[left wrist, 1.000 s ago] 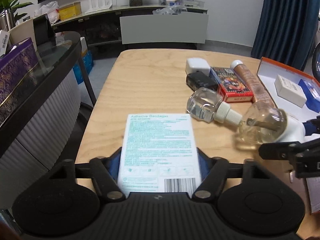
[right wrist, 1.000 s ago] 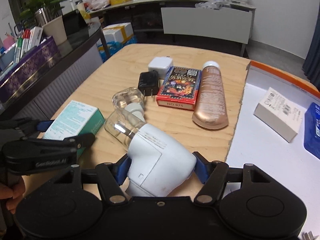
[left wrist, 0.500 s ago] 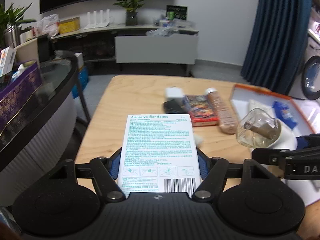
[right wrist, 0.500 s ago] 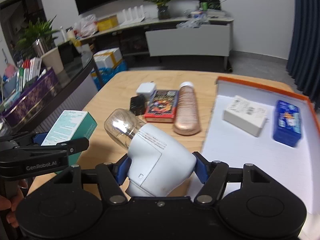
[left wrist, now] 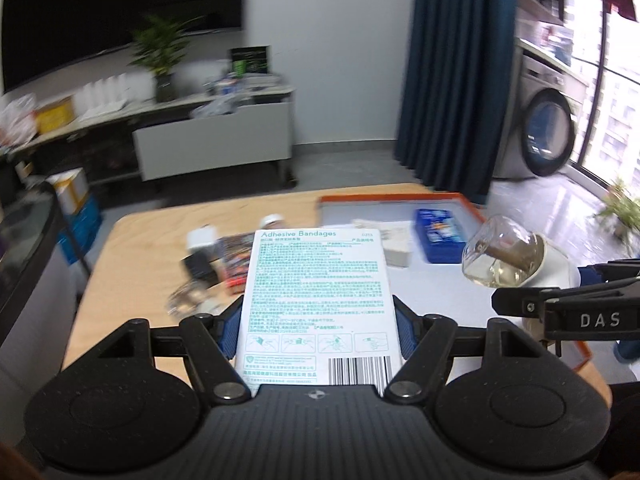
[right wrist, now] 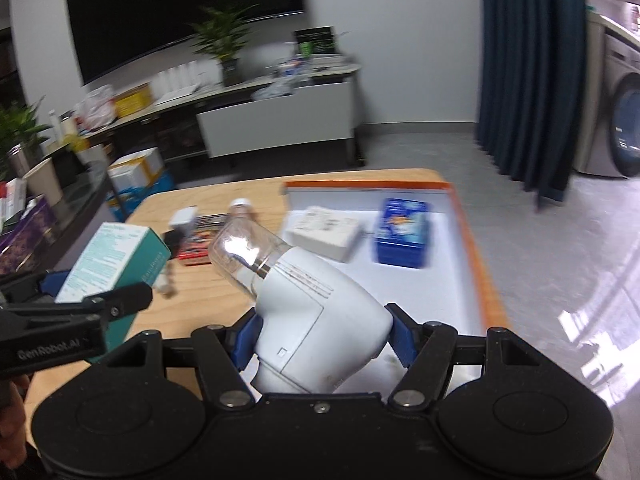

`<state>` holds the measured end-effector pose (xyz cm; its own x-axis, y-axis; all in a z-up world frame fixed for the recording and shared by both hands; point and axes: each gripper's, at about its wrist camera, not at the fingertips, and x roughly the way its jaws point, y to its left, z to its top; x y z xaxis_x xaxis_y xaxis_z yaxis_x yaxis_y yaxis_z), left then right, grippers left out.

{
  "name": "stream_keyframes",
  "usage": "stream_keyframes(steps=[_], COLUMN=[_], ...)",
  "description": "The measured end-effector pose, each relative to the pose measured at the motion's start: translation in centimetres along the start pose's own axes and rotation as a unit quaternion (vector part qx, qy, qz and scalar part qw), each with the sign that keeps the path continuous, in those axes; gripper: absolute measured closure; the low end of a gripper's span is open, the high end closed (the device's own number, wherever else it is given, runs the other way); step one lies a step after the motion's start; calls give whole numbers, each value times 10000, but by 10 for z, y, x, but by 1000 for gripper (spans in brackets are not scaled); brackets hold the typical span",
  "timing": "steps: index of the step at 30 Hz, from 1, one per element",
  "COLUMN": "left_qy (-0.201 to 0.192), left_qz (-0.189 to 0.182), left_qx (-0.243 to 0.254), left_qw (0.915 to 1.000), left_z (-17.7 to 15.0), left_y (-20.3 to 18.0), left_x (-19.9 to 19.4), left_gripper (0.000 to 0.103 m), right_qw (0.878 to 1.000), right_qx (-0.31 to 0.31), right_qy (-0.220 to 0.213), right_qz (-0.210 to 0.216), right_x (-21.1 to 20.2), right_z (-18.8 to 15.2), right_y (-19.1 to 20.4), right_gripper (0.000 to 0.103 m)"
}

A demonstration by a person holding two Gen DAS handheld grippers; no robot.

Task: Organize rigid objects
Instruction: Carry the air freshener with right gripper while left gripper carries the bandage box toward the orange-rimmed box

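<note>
Claws each pinch one item, left claw (left wrist: 316, 334) a bandage box (left wrist: 318, 296), right claw (right wrist: 320, 340) a white plug-in bottle (right wrist: 312, 308), held clear above the counter (right wrist: 200, 304), seemingly for the orange-rimmed tray (right wrist: 472, 248) ahead.

Box title: "Adhesive Bandages", green print heading the white face of the bandage box (left wrist: 318, 300)
Box foot: a barcode, digits too small to read
Right gripper (left wrist: 520, 308) side: "DAS"
Left gripper (right wrist: 138, 296) side: "GenRobot.AI"
</note>
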<state>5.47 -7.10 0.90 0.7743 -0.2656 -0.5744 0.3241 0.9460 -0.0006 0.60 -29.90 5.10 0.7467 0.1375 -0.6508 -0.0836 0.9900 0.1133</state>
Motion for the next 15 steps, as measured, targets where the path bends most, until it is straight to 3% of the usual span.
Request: stream_keyframes(steps=[6, 15], left_qy=[-94, -90], left_qz=[-197, -221], left_qx=[455, -63], left_qw=[9987, 9997], left_z=[16, 19], left_y=[-36, -36], left_x=[20, 21], left_gripper=[31, 31], right_qw=[9988, 9972], right_qx=[396, 578], right_qy=[-159, -351], right_qz=[-226, -320], right_x=[-11, -10], right_z=[-3, 2], right_y=[-35, -55], right_gripper=[24, 24])
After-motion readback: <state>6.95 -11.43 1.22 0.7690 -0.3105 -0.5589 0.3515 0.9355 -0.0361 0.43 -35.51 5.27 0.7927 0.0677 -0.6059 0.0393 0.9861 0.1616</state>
